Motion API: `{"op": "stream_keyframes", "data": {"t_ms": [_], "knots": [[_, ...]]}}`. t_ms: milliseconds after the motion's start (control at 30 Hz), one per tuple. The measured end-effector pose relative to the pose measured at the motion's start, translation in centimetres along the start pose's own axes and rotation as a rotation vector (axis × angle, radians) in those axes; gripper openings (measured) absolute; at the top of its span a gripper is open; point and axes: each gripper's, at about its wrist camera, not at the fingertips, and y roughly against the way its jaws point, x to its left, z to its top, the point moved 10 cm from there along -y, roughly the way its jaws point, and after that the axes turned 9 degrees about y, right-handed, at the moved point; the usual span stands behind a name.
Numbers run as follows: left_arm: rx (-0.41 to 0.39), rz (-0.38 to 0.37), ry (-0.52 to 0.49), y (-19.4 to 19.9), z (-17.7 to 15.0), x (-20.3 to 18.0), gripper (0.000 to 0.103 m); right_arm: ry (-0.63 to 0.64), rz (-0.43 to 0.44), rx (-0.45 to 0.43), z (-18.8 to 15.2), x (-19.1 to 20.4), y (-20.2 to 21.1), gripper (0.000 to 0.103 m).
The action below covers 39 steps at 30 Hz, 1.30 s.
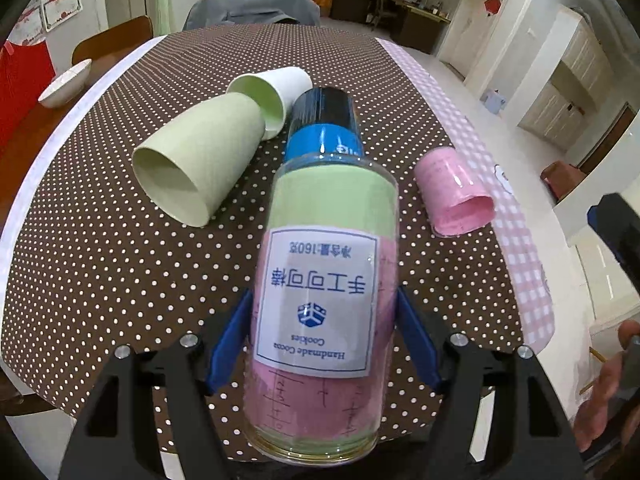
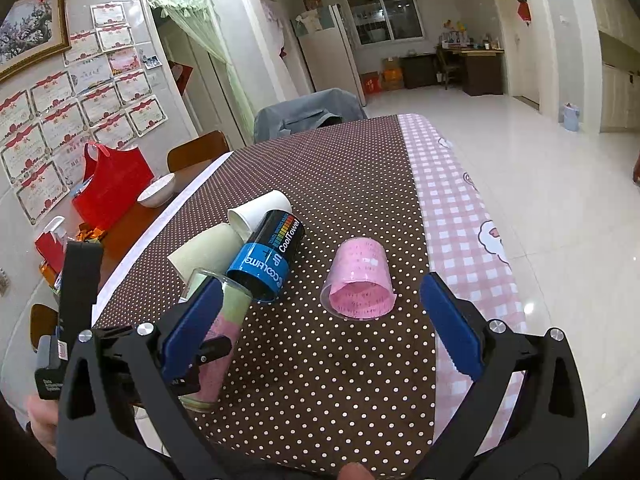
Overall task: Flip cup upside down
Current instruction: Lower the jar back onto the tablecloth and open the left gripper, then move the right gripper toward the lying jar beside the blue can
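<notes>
The left claw [image 1: 324, 344] is clamped on a clear plastic cup [image 1: 324, 280], its blue pads pressed to either side of the labelled wall. The cup reaches straight forward from the claw and looks lifted or tipped off the dotted tablecloth [image 1: 120, 280]; whether any part of it touches the cloth cannot be told. The label reads inverted in the left wrist view, and green and pink paper lines the inside. Which end of the cup is the open one cannot be made out from either view.

Just past the cup's far end lies a black and blue can [image 1: 324, 120] on its side. Ahead and to the left of the claw a green paper cup [image 1: 192, 164] lies tipped over, with a white paper cup [image 1: 272, 92] lying beyond it. Ahead and to the right lies a pink cup [image 1: 452, 196], also on its side.

The right claw [image 2: 332, 320] is spread wide and holds nothing; the pink cup sits just in front of its gap.

As a judgement, the grasp is made and the turn seems under way, but the cup is not yet standing mouth down. What is left is finishing the rotation, setting it down and letting go.
</notes>
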Motion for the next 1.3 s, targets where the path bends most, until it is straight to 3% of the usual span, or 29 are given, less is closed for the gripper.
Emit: {"op": "stream_keyframes", "data": {"t_ms": [367, 733, 1067, 1300], "knots": [[-0.08, 0.036, -0.027, 2.4, 0.3, 0.2, 0.071, 0.014, 0.016, -0.001, 0.0, 0.9, -0.1, 0.097], [-0.313, 0.158, -0.053, 7.9, 2.3, 1.7, 0.071, 0.046, 0.039, -0.003, 0.3, 3.0, 0.2, 0.097], [-0.521, 0.221, -0.05, 12.8, 3.3, 3.1, 0.071, 0.086, 0.054, -0.002, 0.9, 5.1, 0.3, 0.097], [-0.543, 0.217, -0.009, 14.7, 3.2, 4.6, 0.071, 0.116, 0.065, -0.007, 1.5, 6.8, 0.5, 0.097]]}}
